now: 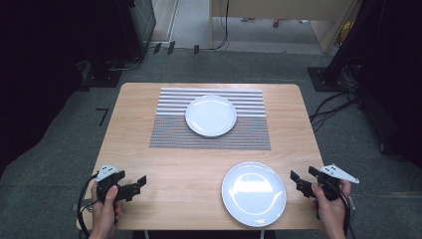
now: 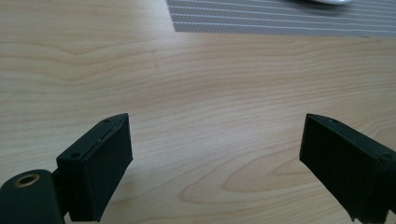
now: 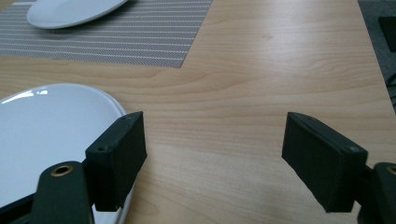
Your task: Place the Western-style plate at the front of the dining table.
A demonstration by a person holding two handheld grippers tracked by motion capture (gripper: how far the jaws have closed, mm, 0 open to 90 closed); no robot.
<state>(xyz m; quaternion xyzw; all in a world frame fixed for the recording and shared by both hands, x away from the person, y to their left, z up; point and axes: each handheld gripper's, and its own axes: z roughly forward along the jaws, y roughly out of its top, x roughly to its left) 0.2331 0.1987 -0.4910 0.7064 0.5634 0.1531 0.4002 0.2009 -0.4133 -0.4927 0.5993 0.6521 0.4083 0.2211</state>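
I stand at a pale wooden bench [image 1: 189, 174] with a gripper in each hand. My left gripper [image 1: 139, 183] hangs over the near left corner of the bench, its jaws spread wide with nothing between them; in the left gripper view the left gripper [image 2: 215, 163] looks down on bare wood grain, with the edge of a striped placemat [image 2: 280, 23] far ahead at the top. My right gripper [image 1: 294, 180] hangs at the near right edge of the bench, also spread wide and holding nothing. Just beside it, toward the middle of the bench, lies a white plate [image 1: 254, 193], round and bare, resting flat on the wood near the front edge. In the right gripper view the right gripper [image 3: 212, 161] has its left jaw over the rim of that near plate [image 3: 51, 121], though I cannot tell whether it touches; the other jaw stands over bare wood. A second white plate [image 1: 211, 115] sits farther away, on the grey and white striped placemat [image 1: 211, 137] that lies across the far middle of the bench. The two plates are well apart. Around the bench is grey carpet [image 1: 59, 149].
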